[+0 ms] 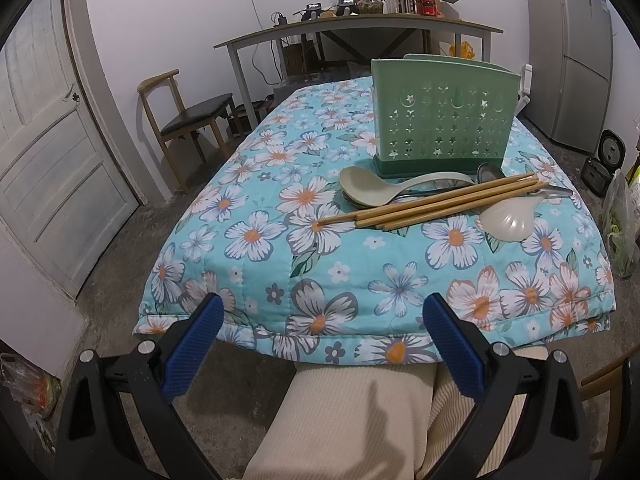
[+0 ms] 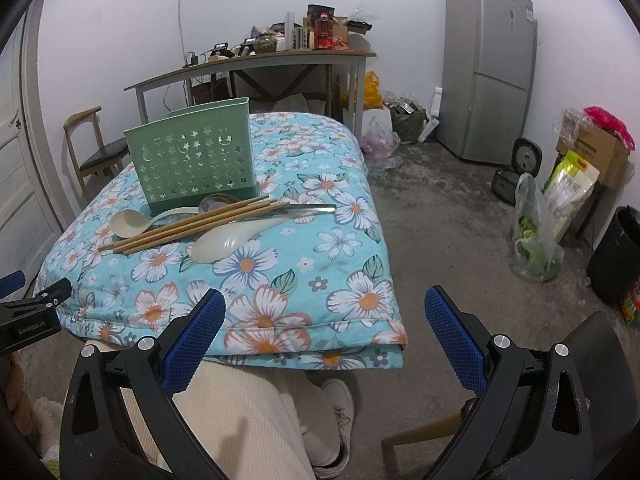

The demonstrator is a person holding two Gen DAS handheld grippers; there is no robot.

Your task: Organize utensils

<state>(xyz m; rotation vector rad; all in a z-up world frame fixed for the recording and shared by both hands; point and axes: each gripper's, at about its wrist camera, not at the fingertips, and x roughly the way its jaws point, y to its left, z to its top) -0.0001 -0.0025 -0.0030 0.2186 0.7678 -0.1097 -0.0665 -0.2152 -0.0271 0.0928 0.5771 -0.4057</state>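
- Left gripper (image 1: 322, 312): blue pads spread wide, nothing between them; hangs off the near edge of the table, over the person's lap.
- Right gripper (image 2: 325, 308): same, fingers wide apart, empty, at the near edge.
- Utensil pile sits on the floral quilt (image 1: 280, 248) approx mid-table, at about 1 o'clock from the left gripper and 11 o'clock from the right, well apart from both.
- Green holder (image 1: 442, 114), perforated plastic, stands upright just behind the pile, at its 12 o'clock. Looks empty from here, but inside is hidden.
- Chopsticks (image 1: 432, 201): bundle of bamboo sticks lying across the spoons, thin ends toward 9 o'clock in left view. Light, stiff, round, so prob. roll and fan apart if pinched singly. Best taken near mid-length, across the whole bundle; pads' texture should help.
- Beige ladle (image 1: 366, 188): plastic, bowl at the 9 o'clock end, handle runs under the chopsticks. Light, rigid; grab the handle, not the bowl, once sticks are off it.
- White spoon (image 1: 510, 218): plastic, shell-ribbed bowl at 5 o'clock of the pile, handle tucked under other pieces. Smooth and curved, likely slippery; pinch the flat handle.
- Metal spoon (image 2: 308, 209): handle pokes out at 3 o'clock in right view. Heavier, slick, thin; needs a firm squeeze, and soft quilt means it may sink when pressed.
- Nothing sorted yet; chopsticks on top look like the sensible first pick.
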